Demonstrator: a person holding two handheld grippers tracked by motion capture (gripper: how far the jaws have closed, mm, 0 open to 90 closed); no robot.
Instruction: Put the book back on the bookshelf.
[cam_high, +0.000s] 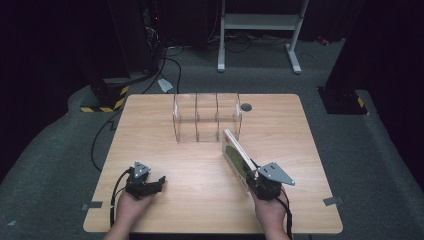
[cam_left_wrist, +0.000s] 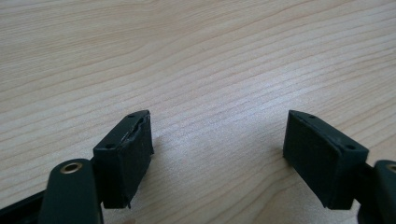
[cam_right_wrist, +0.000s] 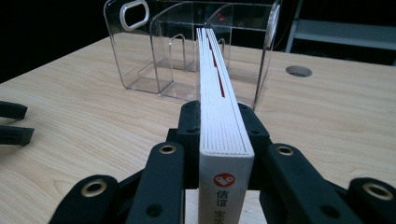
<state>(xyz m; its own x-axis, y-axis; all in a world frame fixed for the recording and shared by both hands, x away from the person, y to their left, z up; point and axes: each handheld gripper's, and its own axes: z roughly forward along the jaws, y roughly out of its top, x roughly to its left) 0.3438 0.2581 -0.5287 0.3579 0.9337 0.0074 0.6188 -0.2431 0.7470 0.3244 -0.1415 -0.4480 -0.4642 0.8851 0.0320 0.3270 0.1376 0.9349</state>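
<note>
A book (cam_high: 236, 156) with a white and green cover stands on edge in my right gripper (cam_high: 254, 179), tilted and pointing at the clear rack. In the right gripper view the black jaws press both covers of the book (cam_right_wrist: 223, 116), its page edges and white spine with a red logo facing the camera. The clear acrylic rack (cam_high: 207, 117) with three compartments stands at the table's far middle, and the rack (cam_right_wrist: 187, 51) lies just beyond the book's far end. My left gripper (cam_high: 159, 182) rests at the front left, its fingers (cam_left_wrist: 128, 156) wide apart over bare wood with nothing between them.
The light wooden table (cam_high: 150, 135) has a round cable hole (cam_high: 246, 107) right of the rack. Cables trail off the left edge to the grey floor. A white metal stand (cam_high: 260, 30) is behind the table.
</note>
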